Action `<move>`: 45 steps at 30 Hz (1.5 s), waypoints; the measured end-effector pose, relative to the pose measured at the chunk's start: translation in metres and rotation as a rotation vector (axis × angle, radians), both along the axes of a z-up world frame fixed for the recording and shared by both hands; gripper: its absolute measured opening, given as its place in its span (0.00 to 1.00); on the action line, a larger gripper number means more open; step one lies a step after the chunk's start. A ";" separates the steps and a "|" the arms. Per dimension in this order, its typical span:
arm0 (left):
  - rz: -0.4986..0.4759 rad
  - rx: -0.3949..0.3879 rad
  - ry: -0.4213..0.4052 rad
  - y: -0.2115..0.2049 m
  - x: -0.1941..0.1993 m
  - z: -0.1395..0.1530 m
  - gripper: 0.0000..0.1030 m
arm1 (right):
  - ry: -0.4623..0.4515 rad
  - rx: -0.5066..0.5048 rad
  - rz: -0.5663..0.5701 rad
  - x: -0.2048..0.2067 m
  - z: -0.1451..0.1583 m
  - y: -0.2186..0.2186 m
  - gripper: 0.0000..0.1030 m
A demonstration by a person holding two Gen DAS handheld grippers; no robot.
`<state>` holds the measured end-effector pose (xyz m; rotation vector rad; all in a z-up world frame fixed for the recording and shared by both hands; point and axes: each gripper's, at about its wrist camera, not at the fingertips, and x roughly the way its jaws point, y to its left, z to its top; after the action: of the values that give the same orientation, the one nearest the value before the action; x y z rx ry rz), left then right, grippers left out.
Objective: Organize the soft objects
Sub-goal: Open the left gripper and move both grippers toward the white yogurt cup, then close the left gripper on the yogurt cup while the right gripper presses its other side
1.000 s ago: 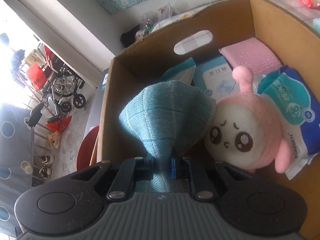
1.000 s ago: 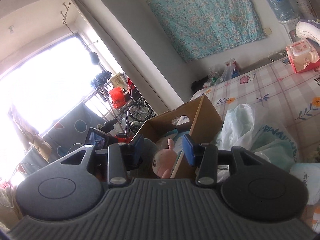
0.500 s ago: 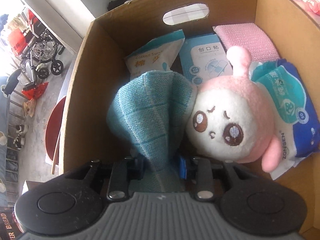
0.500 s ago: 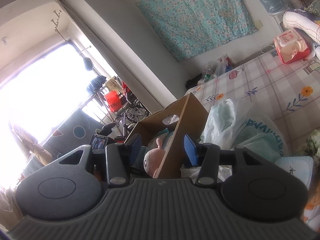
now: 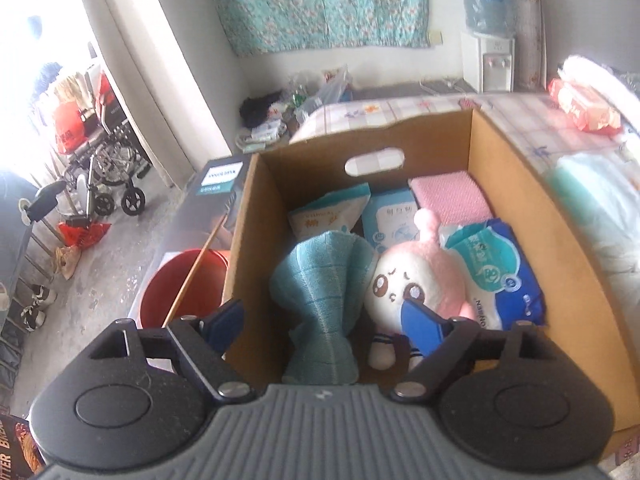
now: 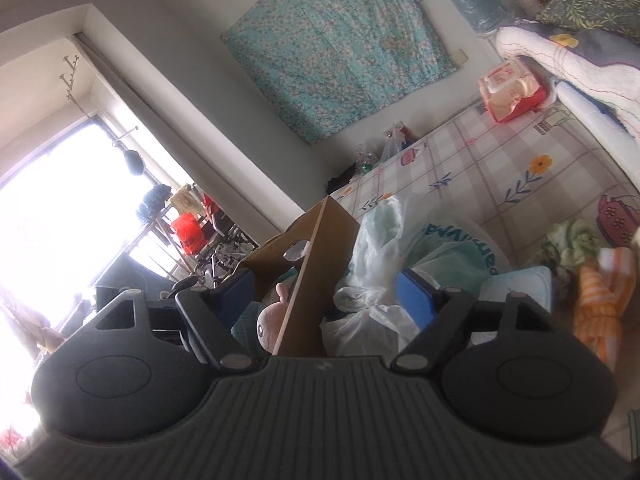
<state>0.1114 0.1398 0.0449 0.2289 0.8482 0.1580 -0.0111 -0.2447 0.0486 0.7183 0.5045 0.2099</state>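
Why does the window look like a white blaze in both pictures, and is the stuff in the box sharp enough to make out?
Left wrist view: the window is blown out, walls bow from the fisheye, yet the teal cloth and pink plush in the cardboard box read clearly. Right wrist view: window glare washes out the left, and the orange cloth is smeared.

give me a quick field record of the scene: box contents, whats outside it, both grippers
container: cardboard box
in box: teal cloth, pink plush toy, blue tissue pack, pink sponge
beside box: plastic bag, orange striped cloth
left gripper: jaws opening, clear of the teal cloth
right gripper: jaws opening, holding nothing, box wall in line between them
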 end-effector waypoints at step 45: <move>-0.557 -0.294 0.035 -0.303 -0.034 -0.108 0.60 | 0.285 0.093 -0.089 0.062 -0.102 -0.095 0.45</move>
<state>0.0774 -0.1635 -0.0634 0.1840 0.8030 -0.4895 0.0508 -0.3401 -0.0537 0.8649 0.7359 0.0471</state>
